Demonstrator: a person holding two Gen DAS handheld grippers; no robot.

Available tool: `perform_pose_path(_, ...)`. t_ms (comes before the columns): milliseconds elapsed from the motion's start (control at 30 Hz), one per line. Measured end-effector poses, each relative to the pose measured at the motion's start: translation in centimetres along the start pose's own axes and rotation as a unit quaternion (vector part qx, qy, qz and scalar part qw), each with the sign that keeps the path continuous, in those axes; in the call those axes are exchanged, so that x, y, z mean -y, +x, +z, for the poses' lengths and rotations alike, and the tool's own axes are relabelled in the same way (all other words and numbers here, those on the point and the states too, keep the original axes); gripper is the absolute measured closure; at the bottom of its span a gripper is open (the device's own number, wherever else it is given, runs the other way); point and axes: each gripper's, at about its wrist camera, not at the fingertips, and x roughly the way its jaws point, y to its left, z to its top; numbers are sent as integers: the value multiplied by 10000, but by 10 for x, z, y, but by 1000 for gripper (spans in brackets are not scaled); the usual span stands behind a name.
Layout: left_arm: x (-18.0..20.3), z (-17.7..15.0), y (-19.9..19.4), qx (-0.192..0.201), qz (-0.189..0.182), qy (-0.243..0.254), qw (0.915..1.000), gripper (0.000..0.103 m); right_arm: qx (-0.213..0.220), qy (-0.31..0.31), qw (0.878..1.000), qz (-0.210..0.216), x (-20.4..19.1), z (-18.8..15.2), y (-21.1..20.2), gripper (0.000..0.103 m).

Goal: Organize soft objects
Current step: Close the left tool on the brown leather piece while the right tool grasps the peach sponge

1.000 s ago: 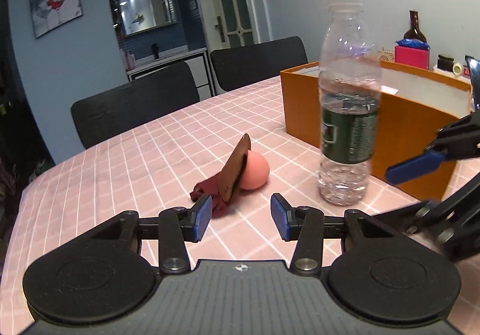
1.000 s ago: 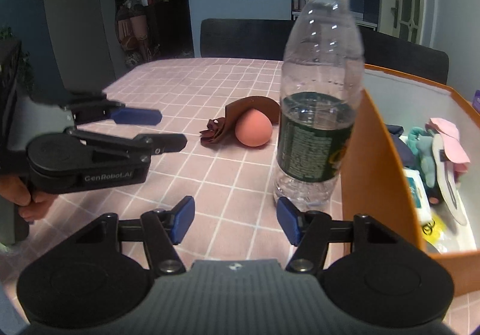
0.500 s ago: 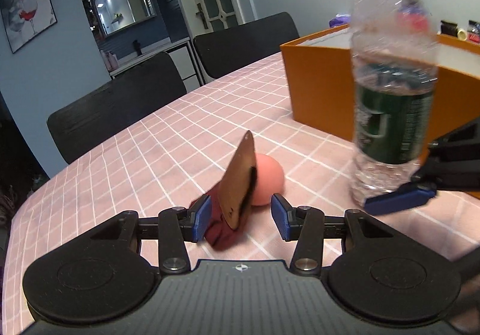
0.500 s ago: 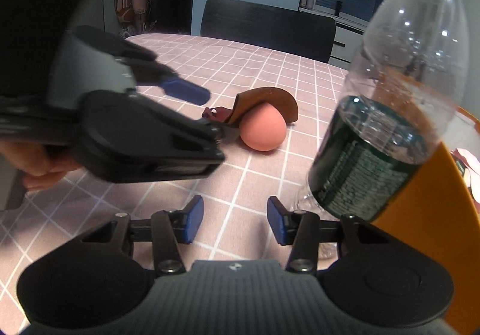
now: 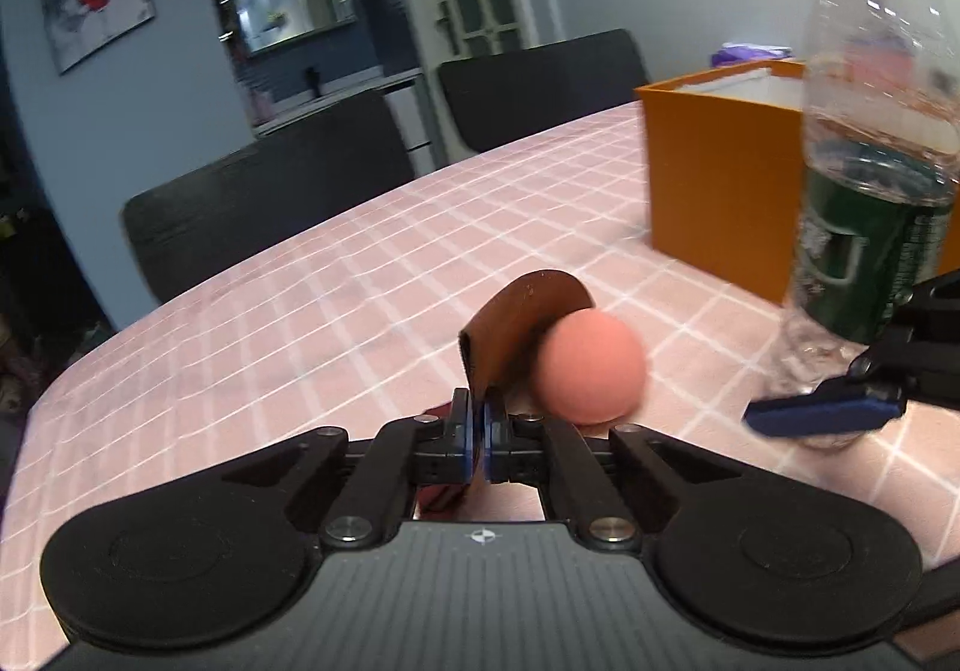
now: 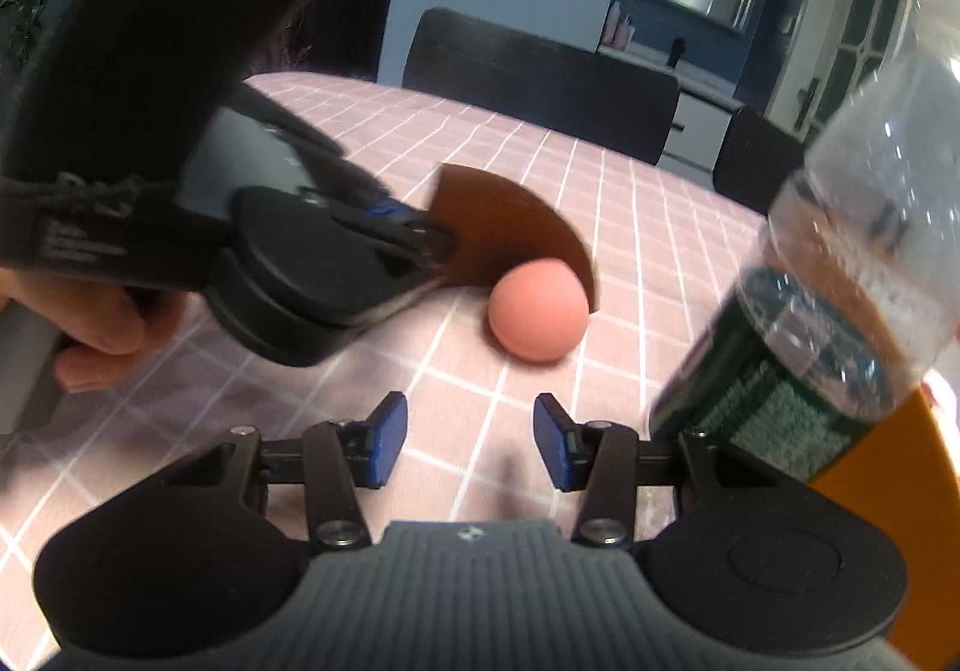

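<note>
A curved brown leather-like piece (image 5: 522, 323) stands on edge on the pink checked tablecloth, arching over a pink foam ball (image 5: 591, 365). My left gripper (image 5: 478, 431) is shut on the near end of the brown piece. A dark red cloth (image 5: 437, 412) is mostly hidden under its fingers. In the right wrist view the left gripper (image 6: 432, 239) pinches the brown piece (image 6: 510, 227), with the ball (image 6: 538, 311) just right of it. My right gripper (image 6: 471, 443) stands open a short way before the ball, nothing between its pads.
A part-filled plastic water bottle (image 5: 870, 191) stands right of the ball, close to my right gripper's fingers (image 5: 822, 416). Behind it is an orange box (image 5: 720, 179). Black chairs (image 5: 270, 203) line the table's far edge. A hand (image 6: 90, 329) holds the left gripper.
My left gripper moved forward onto the brown piece and shut on it. The right gripper came closer to the ball, rolled, and its jaws narrowed a little.
</note>
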Motion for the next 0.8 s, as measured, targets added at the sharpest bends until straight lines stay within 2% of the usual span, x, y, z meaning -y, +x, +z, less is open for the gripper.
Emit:
perform_pose_path(267,-36,-8,-18,-318,425,-339,9980,101,268,-242,9955,-870,-23,13,25,56)
perform_pose_path(433,-46,-14,-24,-446,471,-520,9965,100,293,-290,9903,-1326,-26,23,48,56)
perform_pose_path(500,-48,-17,-24,-431,474,-512,9966,96,297,-369,9862,-1589,-26,26,58,55)
perform_pose_path(533,-48,-18,-24,-395,477,-457,9970,94,268,-382,9848,-1673,-25,27,59,52)
perform_pose_path(667,-47,-21,-16,-409,438,-352,9976,82,166,-364,9847,-1693,-18,33,71,48)
perform_pose_path(733,-48,-21,-12,-324,395,-385,9980,71,128,-347,9862,-1612,-17,34,69,48)
perform_pose_path(800,-48,-22,-9,-256,311,-369,9985,70,28,-248,9884,-1497,-14,33,70,48)
